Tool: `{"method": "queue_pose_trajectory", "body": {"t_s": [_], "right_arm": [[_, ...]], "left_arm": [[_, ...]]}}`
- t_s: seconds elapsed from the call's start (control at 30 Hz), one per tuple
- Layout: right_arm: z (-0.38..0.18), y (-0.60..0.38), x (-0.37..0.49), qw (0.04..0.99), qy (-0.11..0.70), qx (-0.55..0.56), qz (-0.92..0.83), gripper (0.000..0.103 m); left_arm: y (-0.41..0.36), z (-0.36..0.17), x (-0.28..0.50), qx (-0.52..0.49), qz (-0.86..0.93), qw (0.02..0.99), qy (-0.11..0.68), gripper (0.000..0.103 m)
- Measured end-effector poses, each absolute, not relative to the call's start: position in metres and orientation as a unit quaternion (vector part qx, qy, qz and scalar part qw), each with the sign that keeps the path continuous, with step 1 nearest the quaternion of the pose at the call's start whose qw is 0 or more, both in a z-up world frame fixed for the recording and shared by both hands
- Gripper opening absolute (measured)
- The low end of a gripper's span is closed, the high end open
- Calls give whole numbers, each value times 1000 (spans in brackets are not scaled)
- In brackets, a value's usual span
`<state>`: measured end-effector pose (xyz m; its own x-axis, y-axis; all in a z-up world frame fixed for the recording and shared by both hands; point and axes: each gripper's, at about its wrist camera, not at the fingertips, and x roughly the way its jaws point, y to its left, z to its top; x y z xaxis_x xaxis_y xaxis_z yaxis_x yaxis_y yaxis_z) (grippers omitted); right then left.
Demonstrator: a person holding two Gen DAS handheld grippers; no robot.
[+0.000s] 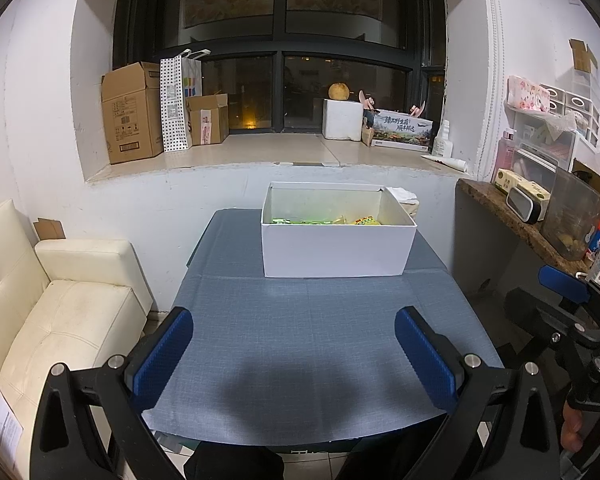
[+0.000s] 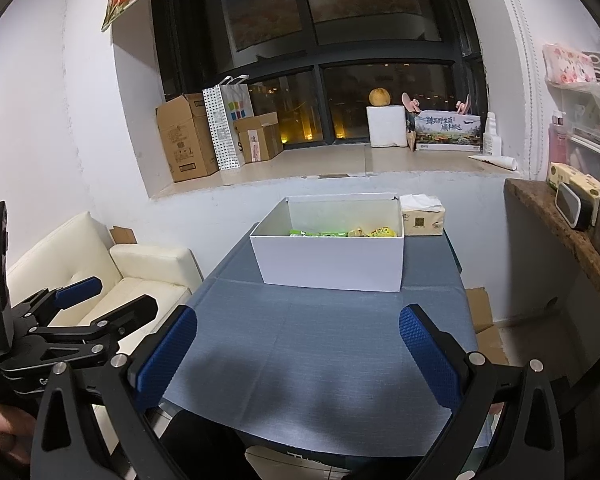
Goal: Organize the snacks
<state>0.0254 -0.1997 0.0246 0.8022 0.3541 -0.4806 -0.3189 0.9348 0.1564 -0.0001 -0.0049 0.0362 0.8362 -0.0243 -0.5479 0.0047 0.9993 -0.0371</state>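
Both tools hang low over the near edge of the surface (image 1: 300,332), which is covered in a blue-grey cloth, and neither one carries anything. The left hand-held gripper (image 1: 294,354) has its blue pads spread wide with bare cloth showing between them; the right hand-held gripper (image 2: 298,354) stands just as wide and just as empty, and it sits to the right of the left one, near it but apart. The white box (image 1: 338,248) rests at the far end of the surface, open at the top, its long axis running left to right and its long front wall facing the near side squarely. Inside, low against the floor of the box, lie the snacks (image 1: 326,221): green packets toward the left and middle, yellow ones toward the right, only their tops peeking over the front rim, so which way each packet points is hard to tell. A tissue pack (image 2: 423,216) stands just beside the far right corner of the box. Between the pads and the box stretches a wide bare run of cloth, with a soft shadow near the front edge. To the left the surface drops off toward a cream sofa (image 1: 56,312); to the right a brown stone counter (image 2: 560,224) runs alongside, set apart by a gap. The far edge stops just short of the white wall under the window ledge (image 1: 260,152).
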Motion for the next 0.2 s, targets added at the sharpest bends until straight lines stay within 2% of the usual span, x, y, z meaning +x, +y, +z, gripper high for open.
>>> {"method": "queue_pose_trajectory", "body": {"t_s": [0.2], "right_arm": [[25, -199, 25, 948, 260, 34, 177, 103]], "left_arm": [[-4, 36, -2, -20, -13, 958, 284, 103]]}}
